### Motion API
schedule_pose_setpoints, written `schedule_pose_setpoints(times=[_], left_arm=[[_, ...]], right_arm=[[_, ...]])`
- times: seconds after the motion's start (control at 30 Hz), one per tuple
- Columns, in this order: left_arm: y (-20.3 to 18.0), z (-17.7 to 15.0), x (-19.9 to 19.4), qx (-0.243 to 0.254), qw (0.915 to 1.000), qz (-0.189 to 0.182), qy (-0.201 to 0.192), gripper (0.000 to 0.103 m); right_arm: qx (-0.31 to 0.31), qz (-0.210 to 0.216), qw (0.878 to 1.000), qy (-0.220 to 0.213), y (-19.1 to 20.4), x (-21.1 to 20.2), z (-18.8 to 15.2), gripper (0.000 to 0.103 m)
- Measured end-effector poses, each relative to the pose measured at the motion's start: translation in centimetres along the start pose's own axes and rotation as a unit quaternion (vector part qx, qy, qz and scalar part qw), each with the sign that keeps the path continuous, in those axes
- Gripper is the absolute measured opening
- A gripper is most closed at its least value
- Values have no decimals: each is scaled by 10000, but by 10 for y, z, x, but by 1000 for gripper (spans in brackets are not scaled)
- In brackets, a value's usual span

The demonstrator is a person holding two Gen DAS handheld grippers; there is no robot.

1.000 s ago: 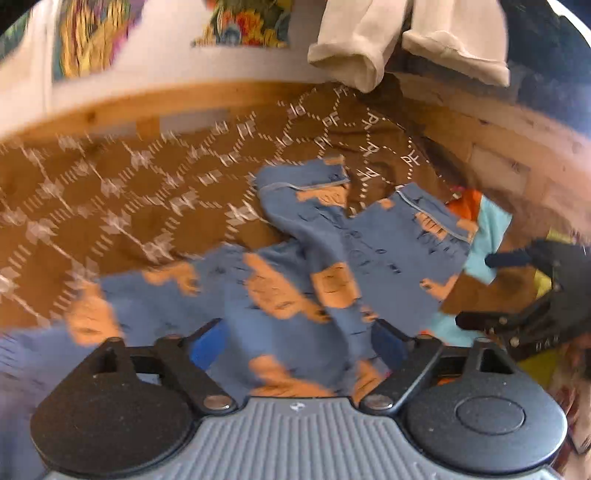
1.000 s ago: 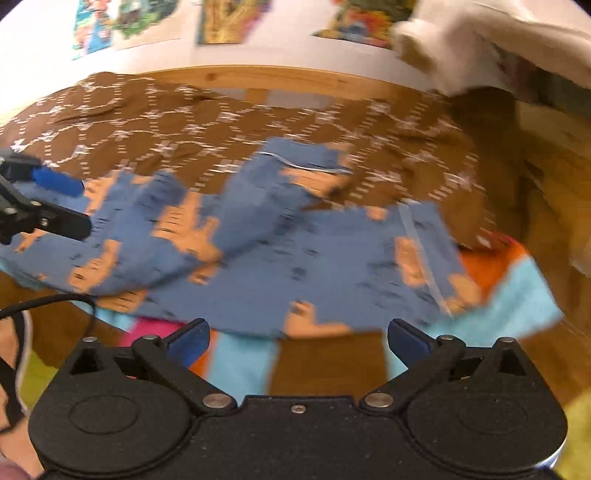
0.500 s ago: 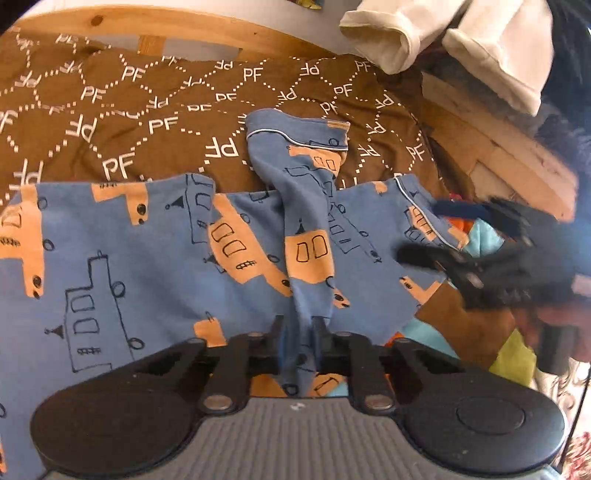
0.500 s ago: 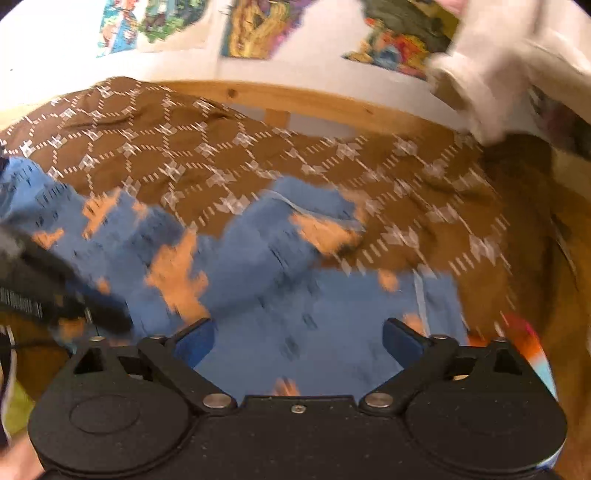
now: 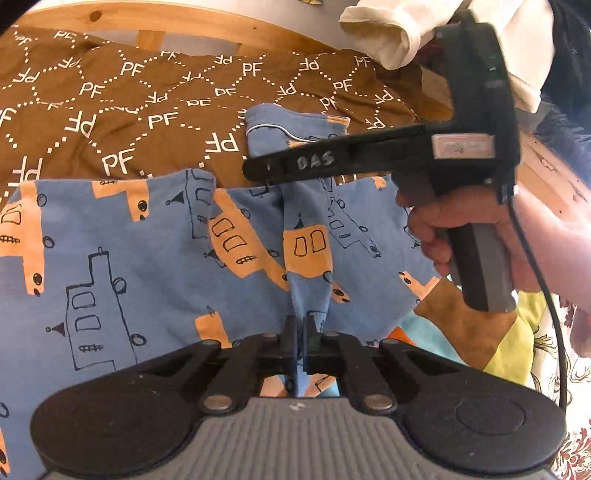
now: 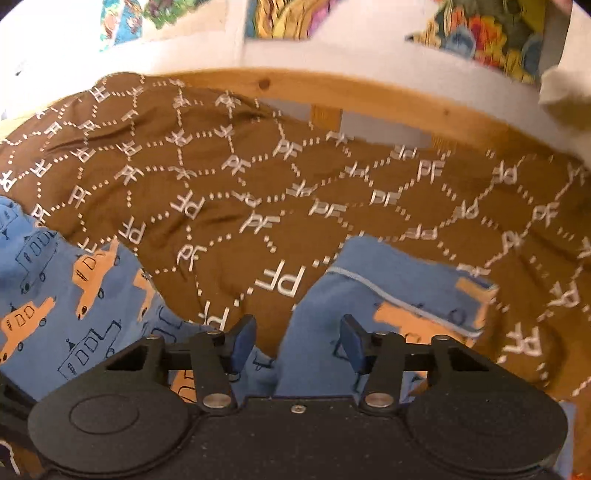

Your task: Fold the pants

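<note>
A brown blanket (image 5: pixel 155 110) covers the bed inside a wooden frame (image 5: pixel 207 26). The blue pants (image 5: pixel 122 258) lie spread across it. The left gripper (image 5: pixel 300 328) is clenched on a raised fold of the pants. The right gripper (image 6: pixel 297 341), in a hand (image 5: pixel 476 221), is closing; a fold lies between its jaws, pads apart from it.
</note>
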State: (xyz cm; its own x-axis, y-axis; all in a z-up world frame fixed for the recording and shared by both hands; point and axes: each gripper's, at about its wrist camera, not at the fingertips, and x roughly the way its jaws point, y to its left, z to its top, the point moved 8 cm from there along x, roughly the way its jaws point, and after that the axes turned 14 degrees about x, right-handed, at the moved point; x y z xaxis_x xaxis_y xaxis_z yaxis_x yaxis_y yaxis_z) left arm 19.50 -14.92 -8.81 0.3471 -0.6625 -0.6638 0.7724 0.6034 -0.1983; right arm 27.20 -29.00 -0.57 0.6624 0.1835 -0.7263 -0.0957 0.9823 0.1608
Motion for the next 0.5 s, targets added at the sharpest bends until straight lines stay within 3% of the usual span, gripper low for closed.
schedule_pose_setpoints(times=[0.03, 0.1, 0.27, 0.37, 0.5], left_arm=[[1, 0, 0, -28, 10000, -11, 0, 2], [1, 0, 0, -66, 10000, -25, -1, 2], [-5, 3, -3, 165, 9998, 84, -33, 1], [-14, 7, -8, 529, 9984, 185, -115, 1], [-29, 5, -6, 944, 9954, 150, -81, 1]], right_arm=[[-6, -65, 10000, 51, 0, 3, -3, 42], [-4, -224, 9996, 148, -2, 6, -6, 8], [641, -353, 9968, -328, -24, -24, -4, 2], [1326, -425, 9877, -710, -49, -62, -12, 2], [2264, -677, 9676, -891, -85, -111, -50, 1]])
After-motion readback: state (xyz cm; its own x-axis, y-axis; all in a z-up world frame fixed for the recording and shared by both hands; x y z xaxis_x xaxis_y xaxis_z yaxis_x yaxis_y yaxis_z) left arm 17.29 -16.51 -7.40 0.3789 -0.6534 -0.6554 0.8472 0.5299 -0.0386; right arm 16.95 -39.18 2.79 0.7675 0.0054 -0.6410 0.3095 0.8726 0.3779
